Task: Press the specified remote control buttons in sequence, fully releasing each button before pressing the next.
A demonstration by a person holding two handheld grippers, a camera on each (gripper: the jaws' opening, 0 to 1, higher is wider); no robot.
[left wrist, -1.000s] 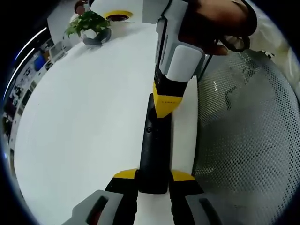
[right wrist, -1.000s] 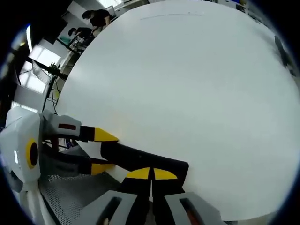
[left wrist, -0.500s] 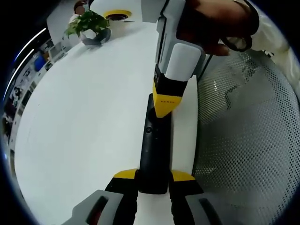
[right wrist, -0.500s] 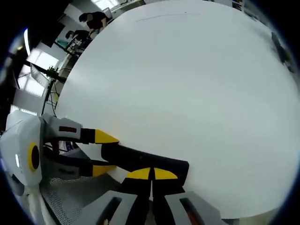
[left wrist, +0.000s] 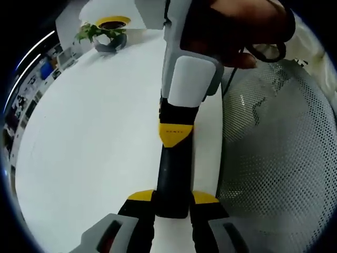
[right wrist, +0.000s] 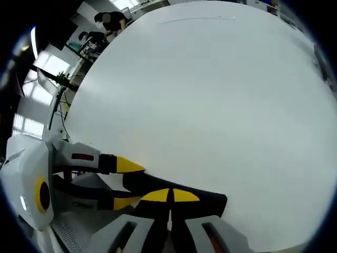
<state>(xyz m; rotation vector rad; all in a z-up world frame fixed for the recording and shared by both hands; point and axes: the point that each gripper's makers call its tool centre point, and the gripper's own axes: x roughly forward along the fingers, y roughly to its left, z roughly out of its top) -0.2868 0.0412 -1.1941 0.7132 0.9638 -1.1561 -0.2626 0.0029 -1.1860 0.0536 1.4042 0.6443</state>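
Note:
A long black remote (left wrist: 172,174) lies at the edge of the white table (left wrist: 89,137). My left gripper (left wrist: 172,198) is shut on its near end, one yellow-tipped jaw on each side. From above, a hand brings my right gripper (left wrist: 175,136) down onto the remote's top face. Its jaws are shut together and the yellow tips touch the face about halfway along. In the right gripper view the shut tips of my right gripper (right wrist: 169,196) rest on the remote (right wrist: 208,199). The left gripper (right wrist: 128,184) holds its far end from the left. The buttons are hidden.
A grey mesh chair seat (left wrist: 279,158) sits close to the table edge on the right. A potted plant (left wrist: 100,32) stands at the far end of the table. People (right wrist: 108,21) are in the background beyond the table (right wrist: 210,95).
My right gripper has slid along the remote toward my left gripper, and its tips now sit nearer the held end. The left gripper keeps its hold.

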